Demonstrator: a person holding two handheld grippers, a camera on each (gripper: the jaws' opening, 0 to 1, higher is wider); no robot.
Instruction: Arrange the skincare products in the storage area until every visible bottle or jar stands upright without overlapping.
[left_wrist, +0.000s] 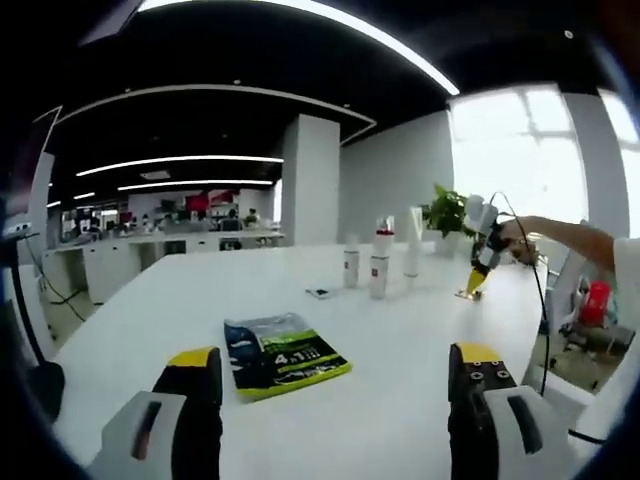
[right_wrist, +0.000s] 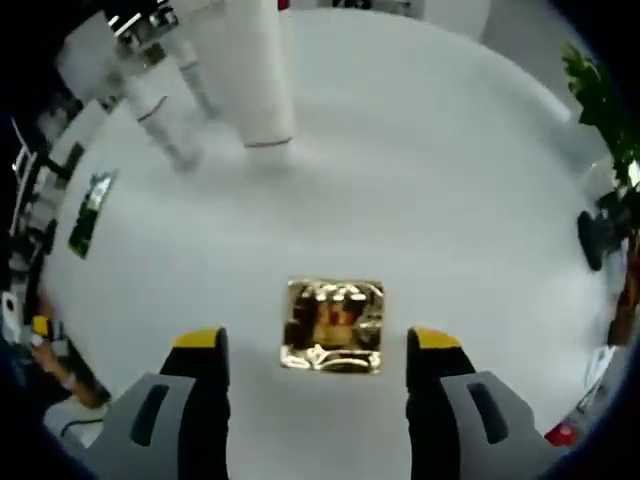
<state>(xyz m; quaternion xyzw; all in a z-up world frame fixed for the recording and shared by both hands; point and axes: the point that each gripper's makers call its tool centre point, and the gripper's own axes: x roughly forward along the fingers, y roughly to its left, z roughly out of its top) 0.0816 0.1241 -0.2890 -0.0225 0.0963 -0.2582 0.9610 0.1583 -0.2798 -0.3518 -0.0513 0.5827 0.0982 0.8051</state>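
Both my grippers, left gripper (left_wrist: 335, 385) and right gripper (right_wrist: 315, 365), gape empty, the gold jar (right_wrist: 333, 325) between the right jaws, bottles (right_wrist: 255, 75) at eleven o'clock.

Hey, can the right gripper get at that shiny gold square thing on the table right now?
Probably yes. In the right gripper view the right gripper is open, and the gold square item lies flat on the white table between its jaws with nothing over it. It looks low and flat, so the grip could be fiddly.
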